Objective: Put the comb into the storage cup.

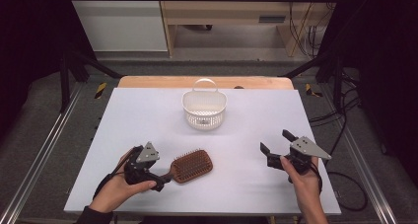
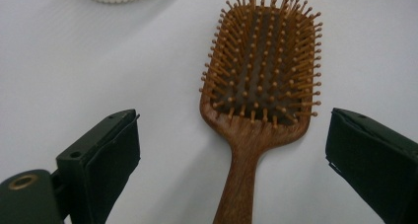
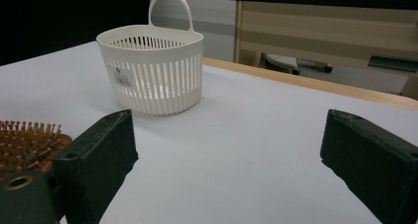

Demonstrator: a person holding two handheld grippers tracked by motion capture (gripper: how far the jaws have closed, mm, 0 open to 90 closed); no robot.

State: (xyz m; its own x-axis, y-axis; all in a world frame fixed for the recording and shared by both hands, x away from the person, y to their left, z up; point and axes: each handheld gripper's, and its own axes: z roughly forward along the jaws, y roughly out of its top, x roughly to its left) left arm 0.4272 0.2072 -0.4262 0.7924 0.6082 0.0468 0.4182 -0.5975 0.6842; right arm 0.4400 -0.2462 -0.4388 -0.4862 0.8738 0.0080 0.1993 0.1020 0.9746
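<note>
A wooden paddle hairbrush [image 1: 191, 166] lies bristles up on the white table [image 1: 148, 115], its handle pointing toward my left gripper [image 1: 158, 177]. In the left gripper view the brush handle [image 2: 241, 184] runs between the two wide-open jaws of the left gripper [image 2: 234, 135], with neither pad touching it. A white slotted basket [image 1: 204, 110] with a loop handle stands upright at the middle back. My right gripper [image 1: 275, 141] rests open near the table's right front, holding nothing. In the right gripper view the right gripper [image 3: 226, 135] faces the basket [image 3: 153, 71], with the brush [image 3: 27, 140] at the far left.
The table's wooden far edge [image 1: 204, 82] shows behind the basket. Black frame posts [image 1: 64, 71] stand at both sides and cables [image 1: 345, 115] trail on the floor at the right. Bare table surface lies between the brush and the right gripper.
</note>
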